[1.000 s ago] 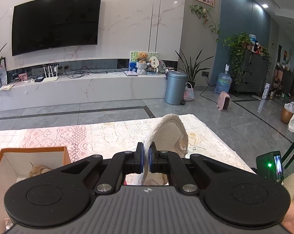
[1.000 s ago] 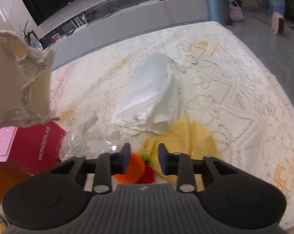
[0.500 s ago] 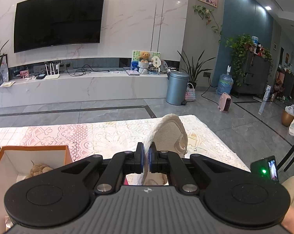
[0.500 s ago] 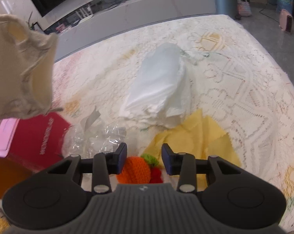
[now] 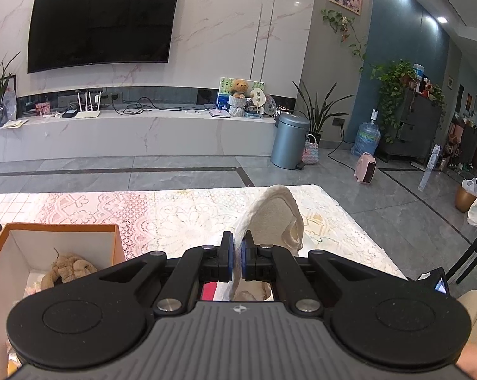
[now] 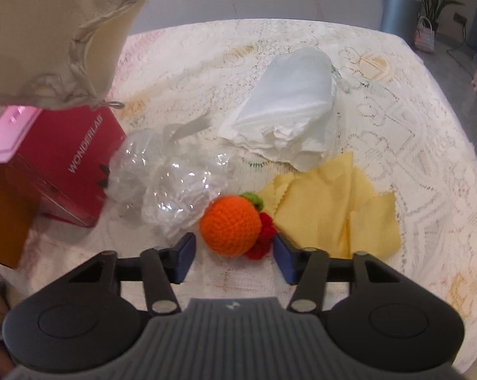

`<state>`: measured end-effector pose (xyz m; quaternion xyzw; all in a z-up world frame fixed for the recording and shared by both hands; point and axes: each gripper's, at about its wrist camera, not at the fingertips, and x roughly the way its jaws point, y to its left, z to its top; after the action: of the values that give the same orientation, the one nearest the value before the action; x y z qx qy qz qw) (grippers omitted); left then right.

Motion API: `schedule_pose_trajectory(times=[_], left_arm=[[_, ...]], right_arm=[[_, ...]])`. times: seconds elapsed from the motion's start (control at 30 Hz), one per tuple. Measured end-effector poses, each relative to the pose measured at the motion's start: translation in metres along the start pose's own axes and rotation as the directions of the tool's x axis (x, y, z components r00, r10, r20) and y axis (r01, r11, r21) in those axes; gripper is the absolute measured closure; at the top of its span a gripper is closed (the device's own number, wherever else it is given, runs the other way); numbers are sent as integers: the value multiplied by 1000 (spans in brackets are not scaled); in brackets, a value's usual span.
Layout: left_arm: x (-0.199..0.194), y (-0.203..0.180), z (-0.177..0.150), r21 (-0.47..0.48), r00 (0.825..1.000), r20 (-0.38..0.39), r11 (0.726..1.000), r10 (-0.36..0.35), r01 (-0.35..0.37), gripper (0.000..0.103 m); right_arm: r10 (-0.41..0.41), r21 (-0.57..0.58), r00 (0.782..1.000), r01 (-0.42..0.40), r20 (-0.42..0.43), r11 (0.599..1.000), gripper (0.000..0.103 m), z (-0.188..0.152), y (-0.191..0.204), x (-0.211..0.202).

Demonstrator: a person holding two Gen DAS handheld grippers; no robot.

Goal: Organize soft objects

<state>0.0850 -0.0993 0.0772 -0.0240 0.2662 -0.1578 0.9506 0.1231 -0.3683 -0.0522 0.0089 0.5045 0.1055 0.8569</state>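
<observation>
My left gripper (image 5: 236,256) is shut on a cream cloth pouch (image 5: 274,218), held up above the table; the same pouch (image 6: 54,31) hangs at the upper left of the right wrist view. My right gripper (image 6: 233,258) hovers low over the lace tablecloth (image 6: 396,120), jaws opening. A crocheted orange (image 6: 230,226) with a green top and a red knitted piece lies just ahead of the fingertips, between their lines, untouched. A yellow cloth (image 6: 330,209), a white crumpled cloth (image 6: 289,110) and a clear plastic bag (image 6: 172,183) lie beyond.
An orange box (image 5: 58,231) with a white inside holds a brown plush toy (image 5: 69,267) at the left. A red box (image 6: 58,161) marked WONDERLAB stands beside the plastic bag. The table's right edge drops to a grey tiled floor.
The right gripper's jaws have spread wider and it has shifted so the crocheted orange now lies in full view ahead of the fingertips. The left gripper holds the pouch as before.
</observation>
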Motion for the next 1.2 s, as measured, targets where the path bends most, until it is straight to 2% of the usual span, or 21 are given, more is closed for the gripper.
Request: schedule_pose_trajectory(times=[0.13, 0.2, 0.23, 0.27, 0.3, 0.33, 0.47, 0.63, 0.67, 0.7, 0.73, 0.77, 0.83, 0.93, 1.0, 1.03, 1.2], left_arm=[[-2, 3, 0, -5, 1000, -2, 1000, 6, -6, 98], [-5, 6, 1, -14, 1000, 1, 1000, 3, -3, 98], [-7, 7, 1, -18, 1000, 4, 1000, 2, -1, 98], [-9, 8, 2, -19, 1000, 9, 1000, 0, 0, 98], [-9, 9, 3, -19, 1000, 14, 1000, 1, -1, 98], [-10, 10, 4, -18, 1000, 18, 1000, 6, -6, 98], [-12, 11, 4, -20, 1000, 22, 1000, 9, -8, 98], [-12, 13, 2, -22, 1000, 15, 1000, 9, -9, 98], [-12, 14, 1, -24, 1000, 15, 1000, 9, -9, 98], [-12, 14, 1, -26, 1000, 15, 1000, 9, -9, 98], [-13, 14, 2, -26, 1000, 15, 1000, 8, -8, 98], [-12, 14, 1, -25, 1000, 15, 1000, 9, -8, 98], [-12, 14, 1, -24, 1000, 14, 1000, 11, -11, 98], [-12, 14, 1, -21, 1000, 8, 1000, 14, -14, 98], [-12, 14, 0, -23, 1000, 4, 1000, 14, -14, 98], [-12, 14, -1, -26, 1000, 3, 1000, 13, -13, 98], [-12, 15, 0, -29, 1000, 3, 999, 14, -14, 98]], right_arm=[[-5, -13, 1000, 5, 8, 1000, 60, -3, -3, -4], [-7, 1, 1000, 7, 24, 1000, 66, -3, -6, -8], [10, 17, 999, -10, 36, 1000, 78, -3, -8, -12], [23, 31, 998, -25, 52, 999, 80, -3, -10, -18], [32, 36, 997, -35, 64, 999, 89, -3, -11, -22], [42, 43, 997, -45, 67, 998, 103, -3, -13, -25], [74, 68, 995, -79, 69, 995, 103, -5, -17, -25], [54, 101, 998, -57, 29, 993, 92, -4, -21, -8], [53, 103, 998, -56, 33, 993, 76, -3, -20, -8], [48, 104, 998, -53, 50, 993, 65, -2, -20, -9], [40, 99, 997, -47, 72, 994, 48, -1, -20, -12], [32, 85, 996, -39, 87, 996, 41, 1, -18, -14], [30, 37, 995, -34, 98, 999, 36, 5, -14, -17], [13, -18, 998, -11, 69, 1000, 36, 12, -6, -6], [-18, -41, 999, 19, 36, 999, 40, 14, -3, 4], [-22, -49, 1000, 22, 16, 999, 46, 15, -2, 8], [-48, -90, 999, 47, -18, 995, 50, 6, 2, 11]])
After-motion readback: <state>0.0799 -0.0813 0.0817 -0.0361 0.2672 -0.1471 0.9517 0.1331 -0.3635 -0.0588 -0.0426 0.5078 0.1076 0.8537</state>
